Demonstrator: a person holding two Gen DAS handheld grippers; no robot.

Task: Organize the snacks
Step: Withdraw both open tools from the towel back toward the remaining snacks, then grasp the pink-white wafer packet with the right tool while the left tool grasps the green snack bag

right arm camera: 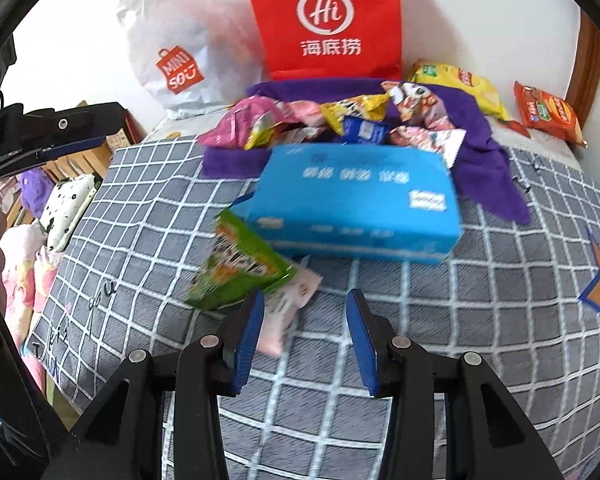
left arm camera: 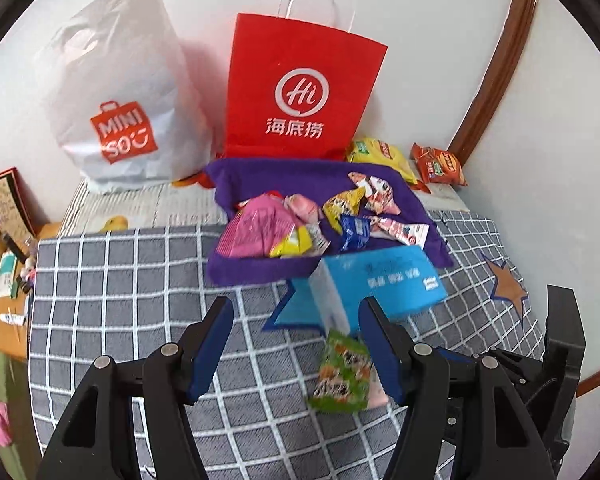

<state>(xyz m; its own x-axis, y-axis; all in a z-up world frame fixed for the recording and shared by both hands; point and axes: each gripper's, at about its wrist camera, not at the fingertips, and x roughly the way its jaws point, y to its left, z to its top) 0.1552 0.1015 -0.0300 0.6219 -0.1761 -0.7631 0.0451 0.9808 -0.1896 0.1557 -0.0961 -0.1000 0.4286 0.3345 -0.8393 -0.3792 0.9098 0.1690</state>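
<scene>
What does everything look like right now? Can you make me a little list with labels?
surface: grey checked blanket
snack pile: on purple towel
blue box: lying in front of the towel
green snack packet: beside the box, blurred
bags at the wall: red paper bag, white Miniso bag
left claw: open, empty
right claw: open, empty

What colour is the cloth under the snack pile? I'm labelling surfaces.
Purple cloth; the left wrist view shows it best.
</scene>
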